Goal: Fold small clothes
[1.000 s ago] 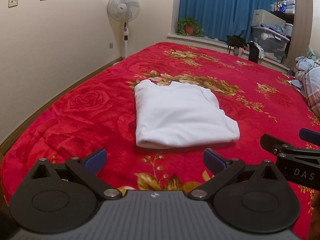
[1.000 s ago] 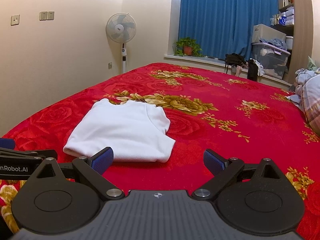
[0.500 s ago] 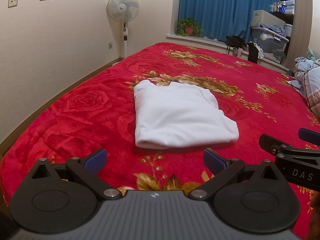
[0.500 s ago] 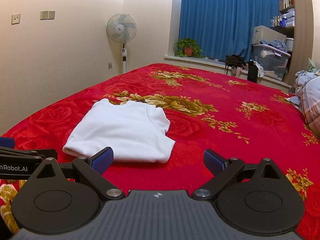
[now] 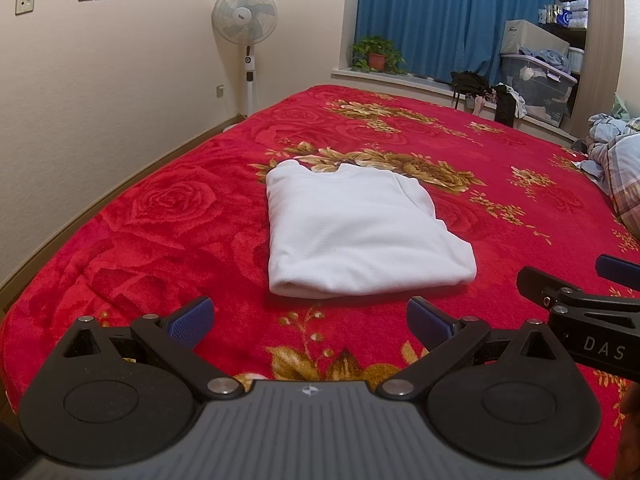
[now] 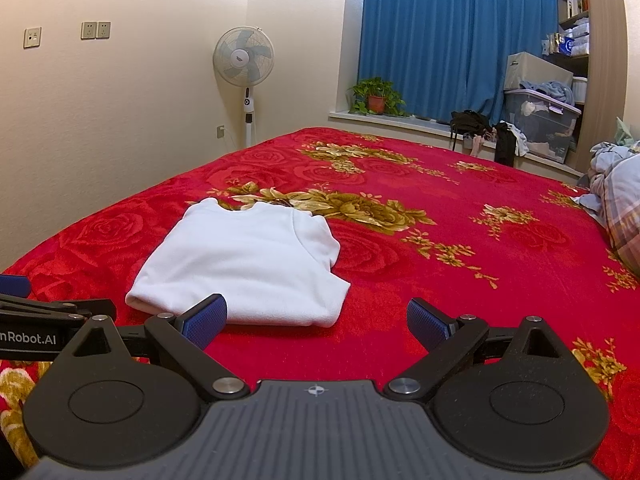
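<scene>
A white garment (image 5: 356,232) lies folded into a neat rectangle on the red flowered blanket (image 5: 160,216); it also shows in the right wrist view (image 6: 244,268). My left gripper (image 5: 308,320) is open and empty, held just short of the garment's near edge. My right gripper (image 6: 316,320) is open and empty, a little right of the garment's near corner. The right gripper's fingers (image 5: 576,300) show at the right edge of the left wrist view. The left gripper's fingers (image 6: 56,308) show at the left edge of the right wrist view.
A standing fan (image 5: 246,28) is by the wall at the far left. A potted plant (image 5: 376,56), bags and a plastic storage box (image 5: 536,88) sit along the window ledge under blue curtains. Crumpled bedding (image 5: 616,160) lies at the bed's right side.
</scene>
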